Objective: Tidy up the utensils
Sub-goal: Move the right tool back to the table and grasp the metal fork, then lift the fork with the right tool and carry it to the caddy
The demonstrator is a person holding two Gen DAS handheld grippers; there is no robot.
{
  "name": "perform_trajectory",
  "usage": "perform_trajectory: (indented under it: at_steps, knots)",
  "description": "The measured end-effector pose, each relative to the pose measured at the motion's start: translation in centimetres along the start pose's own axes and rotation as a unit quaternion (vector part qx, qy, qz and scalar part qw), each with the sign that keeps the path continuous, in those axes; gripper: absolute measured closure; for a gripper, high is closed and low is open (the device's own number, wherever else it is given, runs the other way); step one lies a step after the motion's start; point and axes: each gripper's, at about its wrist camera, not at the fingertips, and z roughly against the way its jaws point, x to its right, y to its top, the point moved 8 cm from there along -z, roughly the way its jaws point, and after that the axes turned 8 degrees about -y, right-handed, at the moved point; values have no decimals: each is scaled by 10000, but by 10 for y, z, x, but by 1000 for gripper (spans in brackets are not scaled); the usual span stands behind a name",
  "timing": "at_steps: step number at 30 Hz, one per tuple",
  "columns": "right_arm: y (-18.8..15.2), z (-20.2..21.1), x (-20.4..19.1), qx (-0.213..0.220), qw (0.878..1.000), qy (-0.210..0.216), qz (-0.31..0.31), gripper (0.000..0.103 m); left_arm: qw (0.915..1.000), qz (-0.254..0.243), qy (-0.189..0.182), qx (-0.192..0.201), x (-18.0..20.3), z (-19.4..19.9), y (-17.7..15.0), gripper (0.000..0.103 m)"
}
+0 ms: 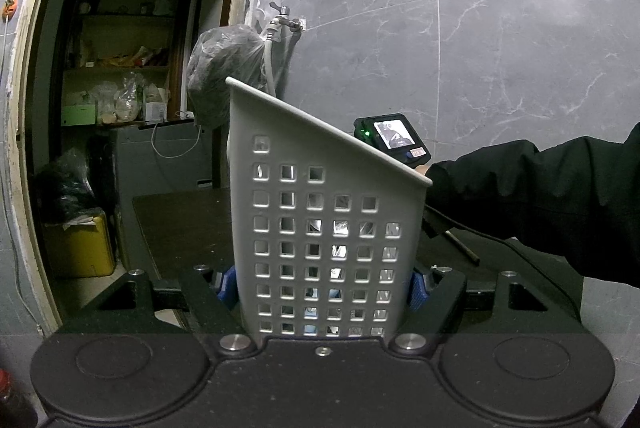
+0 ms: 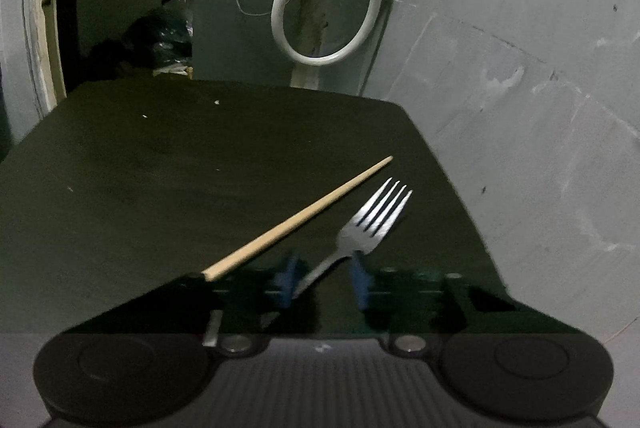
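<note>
My left gripper (image 1: 322,286) is shut on a grey perforated plastic utensil holder (image 1: 320,211) and holds it upright; shiny utensils show through its holes. In the right wrist view a metal fork (image 2: 370,224) lies on the dark table (image 2: 168,155), its handle running between the blue pads (image 2: 358,278) of my right gripper (image 2: 322,278). The jaws stand a little apart around the handle and do not press it. A wooden chopstick (image 2: 298,218) lies just left of the fork. The right arm's black sleeve (image 1: 540,199) shows behind the holder.
A grey marble wall (image 1: 480,27) stands behind the table. A tap with a white hose (image 2: 328,7) and a plastic-wrapped bundle (image 1: 220,67) hang at the back. A doorway to a storeroom with shelves (image 1: 120,47) is at left. The table's right edge (image 2: 452,179) is close to the fork.
</note>
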Motion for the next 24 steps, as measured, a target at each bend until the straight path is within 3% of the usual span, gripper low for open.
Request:
perform_trajectory:
  at_steps: [10, 24]
  knots:
    - [-3, 6, 2, -355, 9947, 328, -912, 95, 10000, 0, 4, -1, -1, 0, 0, 27]
    - [-52, 79, -22, -829, 9823, 1419, -898, 98, 10000, 13, 8, 13, -2, 1, 1, 27]
